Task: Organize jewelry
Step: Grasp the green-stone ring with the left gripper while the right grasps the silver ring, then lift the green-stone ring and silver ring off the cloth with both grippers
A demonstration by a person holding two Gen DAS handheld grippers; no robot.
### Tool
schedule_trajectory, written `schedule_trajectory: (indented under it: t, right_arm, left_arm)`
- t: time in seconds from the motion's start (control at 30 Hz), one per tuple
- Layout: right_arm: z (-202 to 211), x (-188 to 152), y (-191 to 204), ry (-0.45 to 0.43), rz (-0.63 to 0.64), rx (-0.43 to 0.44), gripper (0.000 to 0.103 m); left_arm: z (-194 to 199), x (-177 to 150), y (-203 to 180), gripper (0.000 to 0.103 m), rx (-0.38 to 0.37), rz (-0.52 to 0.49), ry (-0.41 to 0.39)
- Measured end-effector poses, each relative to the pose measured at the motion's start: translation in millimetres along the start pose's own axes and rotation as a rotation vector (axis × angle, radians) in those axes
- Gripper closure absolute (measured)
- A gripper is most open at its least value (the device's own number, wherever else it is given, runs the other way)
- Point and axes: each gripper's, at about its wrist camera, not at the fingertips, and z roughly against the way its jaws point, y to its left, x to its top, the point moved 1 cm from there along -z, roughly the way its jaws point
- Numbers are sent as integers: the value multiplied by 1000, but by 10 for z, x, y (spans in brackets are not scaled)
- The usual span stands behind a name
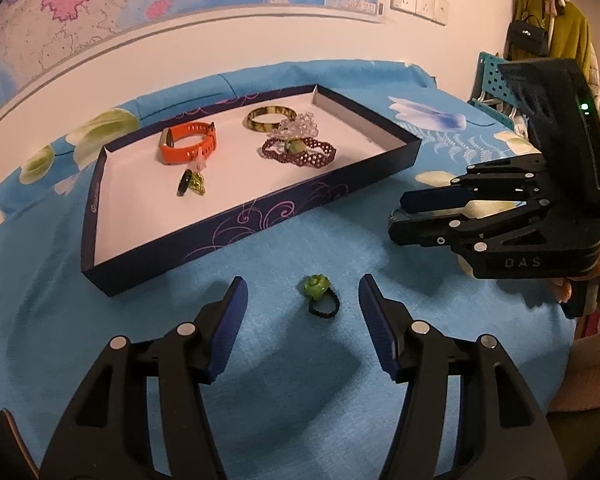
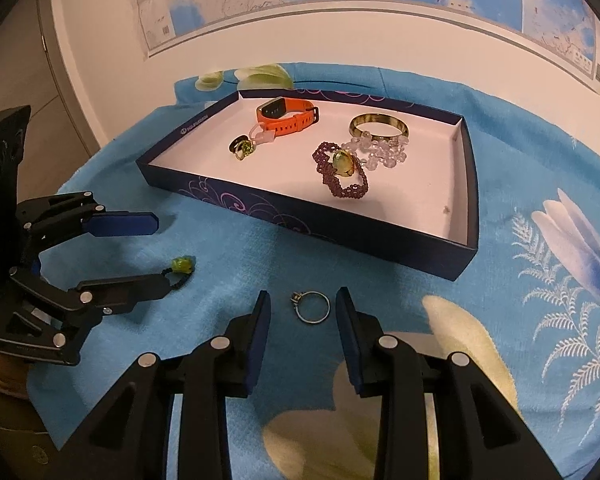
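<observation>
White "DAS" lettering marks the right gripper (image 1: 396,216) body.

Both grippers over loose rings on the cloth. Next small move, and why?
Probably lower each hand-held gripper, then close: the left brackets the green ring, the right the metal ring, pads clear of both. The box waits beyond.
</observation>
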Motion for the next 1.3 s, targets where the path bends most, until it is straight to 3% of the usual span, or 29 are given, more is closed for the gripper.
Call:
schedule_trajectory:
  t: [0.3, 0.53, 1.3]
  right_arm:
    - [0, -5, 17, 2, 15, -18, 84]
    - [-1, 0, 30, 0, 19, -21, 84]
    - [100, -1, 73, -30, -19, 29, 85]
  left_arm:
    - [-126, 2, 39, 64, -16, 40, 53]
    - [-119, -1, 27, 84, -27, 35, 53]
    - [-50, -22, 108, 85, -32, 82, 29]
